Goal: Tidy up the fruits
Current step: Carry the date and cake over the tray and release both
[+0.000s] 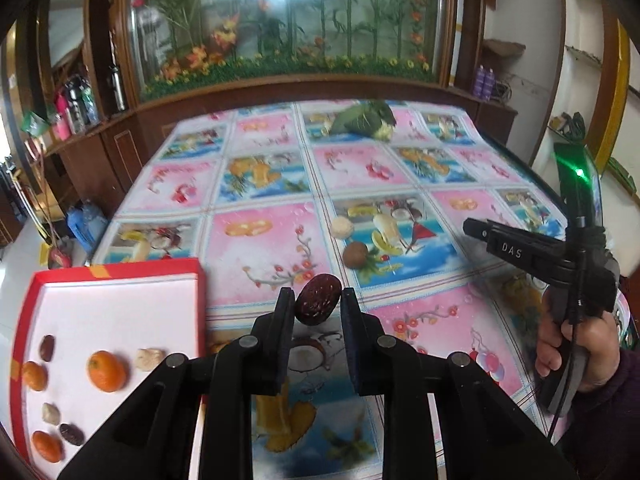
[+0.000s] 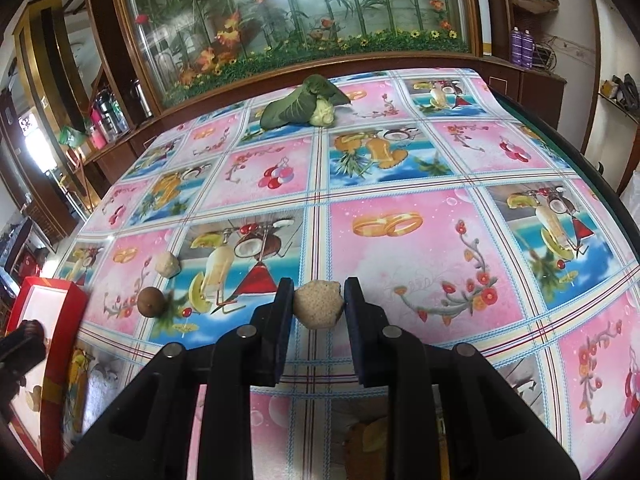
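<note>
Red box: at far left we see a shallow red cardboard box with a white floor (image 1: 116, 272); only the left wrist view shows its contents, the right wrist view catches just a corner.
Box contents: we count 3 oranges, among them a round orange citrus fruit (image 1: 106, 371), 2 dark oblong dates, and 2 pale lumps, all lying apart on the white floor.
Left gripper: the black two-finger left gripper (image 1: 317, 306) is clamped on a dark brown wrinkled oval date (image 1: 318, 299), held just right of the box's near corner, above the cloth.
Loose fruit: a pale beige round fruit (image 1: 342, 227) and a brown round smooth fruit (image 1: 355, 255) lie near each other on the glossy pink-and-blue fruit-print tablecloth (image 1: 264, 264), between the 2 grippers; both views show them.
Right gripper: the black two-finger right gripper (image 2: 319, 304) is clamped on a rough tan speckled ball-shaped fruit (image 2: 319, 305); only its own view shows this grip. From the left view we see its body side-on, lettered "DAS", held by a hand (image 1: 576, 344) in a dark sleeve, but cannot tell what the fingers hold.
Far edge: a green leafy cauliflower (image 2: 304, 104) lies on the cloth before a wooden cabinet with a glass-fronted artificial-flower display (image 2: 296, 12).
</note>
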